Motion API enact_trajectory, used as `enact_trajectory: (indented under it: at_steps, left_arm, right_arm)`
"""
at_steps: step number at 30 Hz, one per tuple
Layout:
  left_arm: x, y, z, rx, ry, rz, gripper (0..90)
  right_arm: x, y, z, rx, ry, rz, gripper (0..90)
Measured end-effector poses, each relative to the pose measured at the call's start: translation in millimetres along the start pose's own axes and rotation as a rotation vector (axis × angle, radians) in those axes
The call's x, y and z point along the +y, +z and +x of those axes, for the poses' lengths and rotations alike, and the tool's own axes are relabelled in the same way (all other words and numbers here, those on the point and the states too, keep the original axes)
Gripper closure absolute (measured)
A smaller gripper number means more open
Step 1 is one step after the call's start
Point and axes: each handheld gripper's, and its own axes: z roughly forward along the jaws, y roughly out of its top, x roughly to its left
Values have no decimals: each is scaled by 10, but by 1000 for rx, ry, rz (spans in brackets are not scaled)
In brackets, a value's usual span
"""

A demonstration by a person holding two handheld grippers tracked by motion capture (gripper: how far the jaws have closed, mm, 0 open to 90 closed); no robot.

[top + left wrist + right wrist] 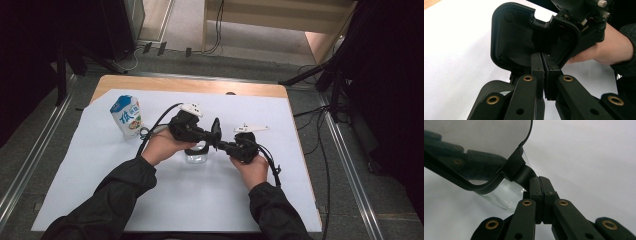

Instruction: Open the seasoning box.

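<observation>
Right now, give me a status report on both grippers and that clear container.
Left gripper and right gripper both shut, tips meeting mid-table. Clear container just beneath them, on the white sheet. Milk carton upright, well off to the left.

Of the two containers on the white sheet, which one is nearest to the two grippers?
The clear glass jar: it stands directly under the meeting left gripper and right gripper. The blue-and-white carton stands apart, toward the sheet's left edge.
</observation>
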Motion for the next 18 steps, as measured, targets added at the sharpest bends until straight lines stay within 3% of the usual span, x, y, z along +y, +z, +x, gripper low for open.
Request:
enact_trajectory:
  at_steps: [3, 11, 18]
  left_arm:
    - [3, 24, 4, 16, 7, -4, 896]
    - [14, 64, 26, 8, 8, -8, 894]
    - [4, 30, 56, -4, -13, -7, 883]
  right_arm:
    - [-4, -2, 6, -3, 1, -1, 900]
    - [-8, 3, 7, -16, 1, -7, 900]
    - [0, -13, 23, -8, -8, -13, 900]
